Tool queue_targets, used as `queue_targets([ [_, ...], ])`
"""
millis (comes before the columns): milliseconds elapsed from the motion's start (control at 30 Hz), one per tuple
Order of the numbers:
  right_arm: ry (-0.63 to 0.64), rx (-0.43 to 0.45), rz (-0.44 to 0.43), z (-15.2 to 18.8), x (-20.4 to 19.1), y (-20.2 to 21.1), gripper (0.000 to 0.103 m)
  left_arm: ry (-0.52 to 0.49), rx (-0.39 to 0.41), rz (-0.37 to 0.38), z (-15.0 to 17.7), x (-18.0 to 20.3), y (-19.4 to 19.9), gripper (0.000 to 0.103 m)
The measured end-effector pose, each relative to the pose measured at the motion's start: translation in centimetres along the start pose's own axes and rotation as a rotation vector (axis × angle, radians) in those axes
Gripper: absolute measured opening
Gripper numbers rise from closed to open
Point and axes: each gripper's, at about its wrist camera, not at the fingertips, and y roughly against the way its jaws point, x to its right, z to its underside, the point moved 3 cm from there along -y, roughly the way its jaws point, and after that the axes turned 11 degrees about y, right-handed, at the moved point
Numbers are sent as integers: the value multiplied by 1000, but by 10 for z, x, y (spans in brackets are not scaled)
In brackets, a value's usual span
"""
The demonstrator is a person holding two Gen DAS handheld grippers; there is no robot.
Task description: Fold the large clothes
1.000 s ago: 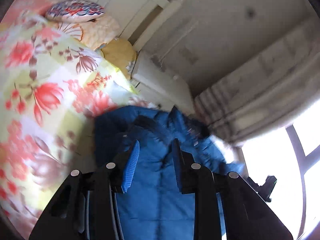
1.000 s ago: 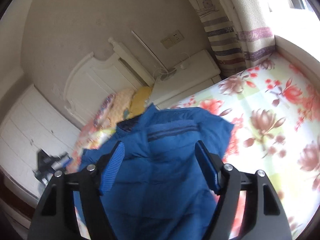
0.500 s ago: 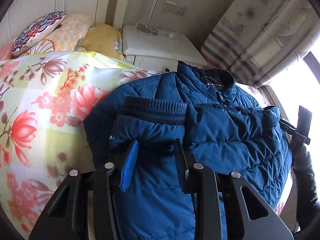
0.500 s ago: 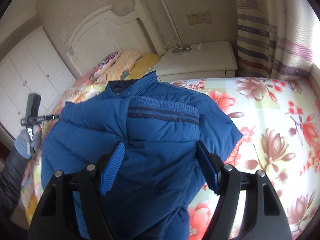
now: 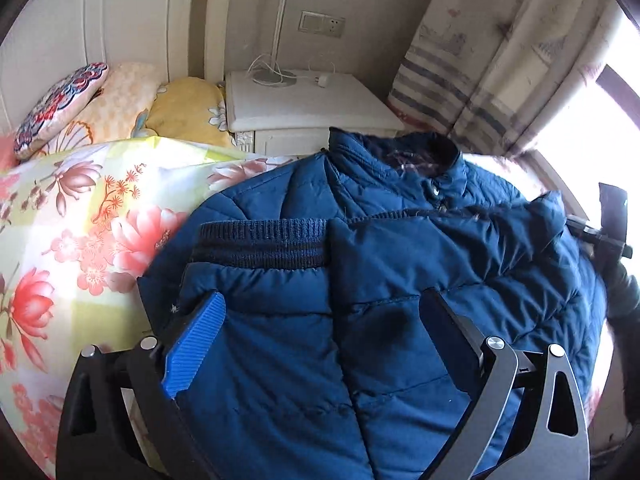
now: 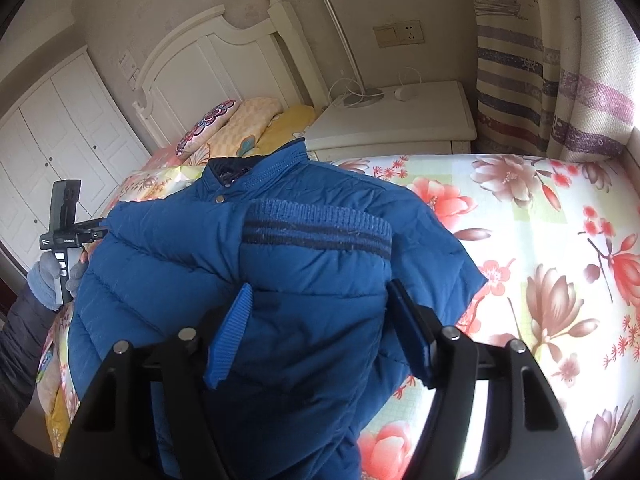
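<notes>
Bright daylight comes in from the window [image 5: 592, 128] on the right of the left view and washes that side out to white. The curtain [image 6: 552, 80] glows in the right view. The flowered bedspread [image 6: 540, 240] is bright and clear. The blue jacket [image 5: 380, 280] looks darker, with a soft shadow near the middle. Both pictures bend at the edges, with black corners. Nothing looks blurry except the curtain edge by the glare.

jackets: 1 [image 5: 360, 280] | pillows: 3 [image 5: 60, 100] | nightstands: 1 [image 5: 304, 104] | tools: 2 [image 5: 324, 312]
</notes>
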Motion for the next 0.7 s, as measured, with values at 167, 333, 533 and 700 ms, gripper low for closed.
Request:
queue_targets([
  [167, 36, 33, 36, 1, -7, 4, 49, 141, 63, -11, -2, -24, 9, 4],
  [333, 143, 154, 123, 2, -49, 43, 8, 34, 190, -48, 17, 12, 55, 0],
  [533, 234, 287, 133, -43, -86, 109, 7, -12, 360, -34, -53, 50, 131, 0],
  [700, 227, 256, 151, -95, -89, 79, 7, 67, 206, 94, -75, 36, 96, 1],
])
